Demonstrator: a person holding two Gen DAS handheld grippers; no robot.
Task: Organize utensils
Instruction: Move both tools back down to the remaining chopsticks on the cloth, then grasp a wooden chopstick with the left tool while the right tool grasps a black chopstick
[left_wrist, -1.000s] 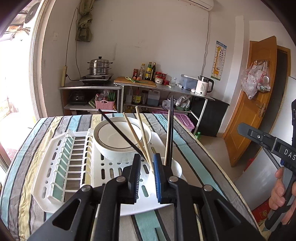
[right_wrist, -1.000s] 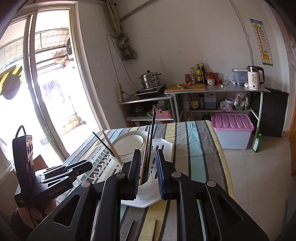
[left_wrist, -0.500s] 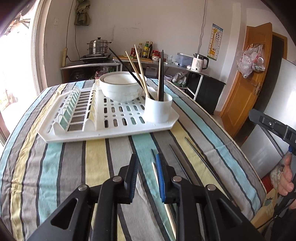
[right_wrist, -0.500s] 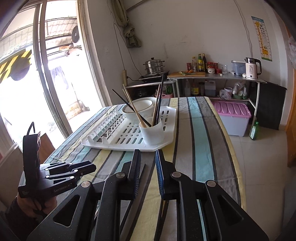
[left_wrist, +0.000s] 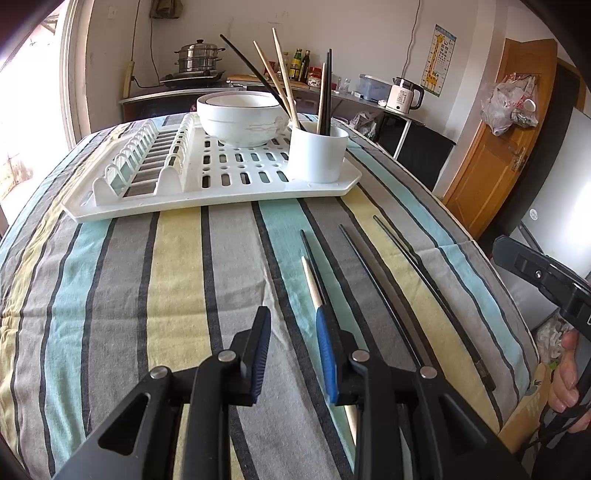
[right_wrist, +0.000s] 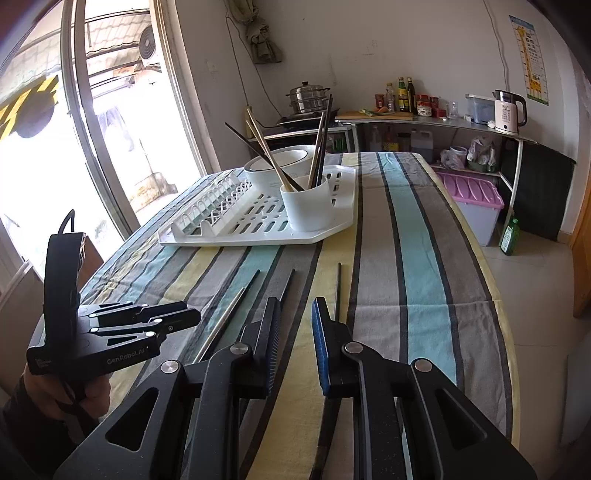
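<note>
We see a table under a striped cloth (left_wrist: 177, 266). On it at 12 o'clock rests a white drying rack (left_wrist: 207, 184); at 4 o'clock lie loose chopsticks (left_wrist: 373, 273), one pale, three dark.

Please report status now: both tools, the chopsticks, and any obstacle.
Left tool open, empty. Right tool open, empty. Four loose chopsticks flat on tablecloth; others upright in white cup on drying rack. No obstacle seen.
</note>
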